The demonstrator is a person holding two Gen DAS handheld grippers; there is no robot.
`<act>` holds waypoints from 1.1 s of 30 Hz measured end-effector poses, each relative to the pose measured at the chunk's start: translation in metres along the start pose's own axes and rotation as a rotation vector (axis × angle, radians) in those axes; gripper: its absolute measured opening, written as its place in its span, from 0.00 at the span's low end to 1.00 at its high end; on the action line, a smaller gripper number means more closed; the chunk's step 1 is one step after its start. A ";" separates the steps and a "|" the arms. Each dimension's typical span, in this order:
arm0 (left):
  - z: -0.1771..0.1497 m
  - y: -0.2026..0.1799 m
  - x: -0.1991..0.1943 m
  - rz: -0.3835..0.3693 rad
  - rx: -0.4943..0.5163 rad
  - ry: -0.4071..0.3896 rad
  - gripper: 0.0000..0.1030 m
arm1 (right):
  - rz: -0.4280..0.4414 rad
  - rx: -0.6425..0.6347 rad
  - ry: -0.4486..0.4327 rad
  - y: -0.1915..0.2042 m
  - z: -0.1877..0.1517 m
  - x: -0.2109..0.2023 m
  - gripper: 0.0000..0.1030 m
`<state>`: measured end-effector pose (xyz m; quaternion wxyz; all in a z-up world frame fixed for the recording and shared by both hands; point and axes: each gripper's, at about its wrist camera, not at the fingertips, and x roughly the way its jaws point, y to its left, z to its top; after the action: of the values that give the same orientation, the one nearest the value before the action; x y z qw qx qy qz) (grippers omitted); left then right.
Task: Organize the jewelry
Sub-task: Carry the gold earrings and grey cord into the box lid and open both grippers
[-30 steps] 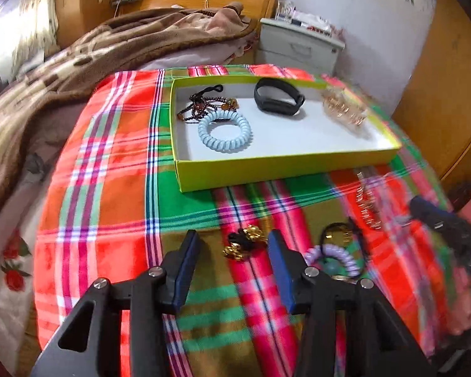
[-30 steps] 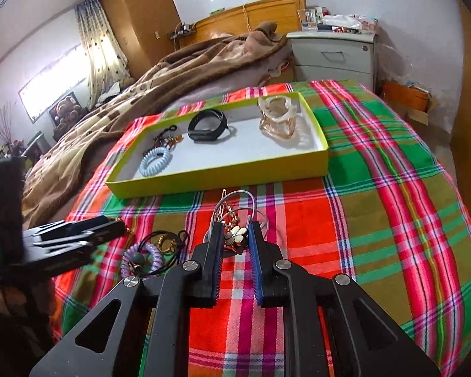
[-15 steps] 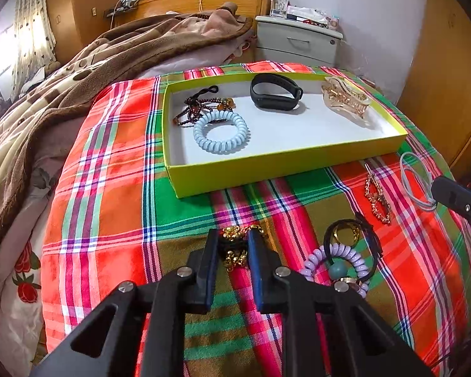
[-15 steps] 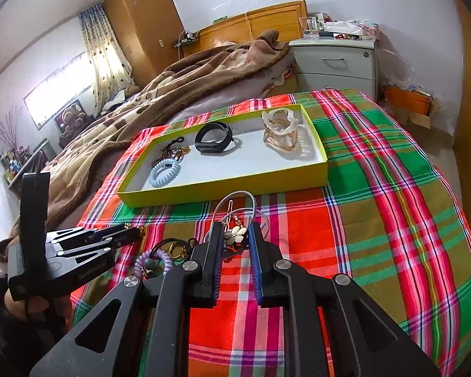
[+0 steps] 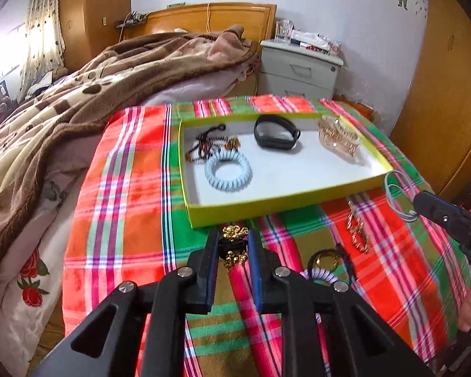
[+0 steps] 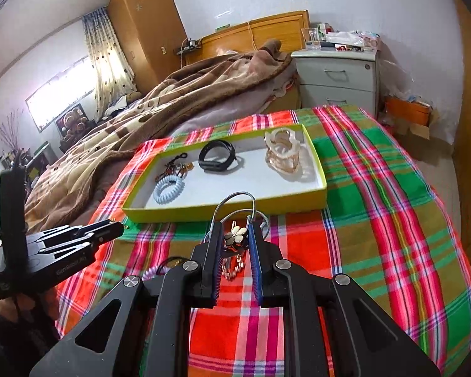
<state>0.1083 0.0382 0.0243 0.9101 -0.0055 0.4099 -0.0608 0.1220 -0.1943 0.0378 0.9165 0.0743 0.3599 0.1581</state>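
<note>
Little lettering can be read. In the right wrist view, the side of the left gripper [image 6: 117,226], at about nine o'clock, carries pale print that seems to begin "Gen", the rest too blurred to make out. In the left wrist view, the right gripper [image 5: 419,198], at three o'clock, shows a white "D", cut off.

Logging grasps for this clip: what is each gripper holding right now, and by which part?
The left gripper pinches the gold-beaded hair tie by its black middle. The right gripper grips the flower-charm jewelry piece around the charm, wire loops sticking out ahead.
</note>
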 end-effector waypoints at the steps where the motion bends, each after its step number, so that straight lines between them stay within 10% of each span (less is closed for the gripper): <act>1: 0.004 0.001 -0.001 -0.003 -0.004 -0.008 0.18 | 0.001 -0.003 -0.003 0.001 0.003 0.001 0.16; 33: 0.080 0.015 0.051 -0.086 -0.046 0.019 0.18 | 0.052 -0.019 0.098 0.008 0.065 0.092 0.16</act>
<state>0.2036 0.0441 0.0386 0.9023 -0.0434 0.4192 -0.0903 0.2278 -0.1571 0.0285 0.8940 0.0671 0.4008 0.1888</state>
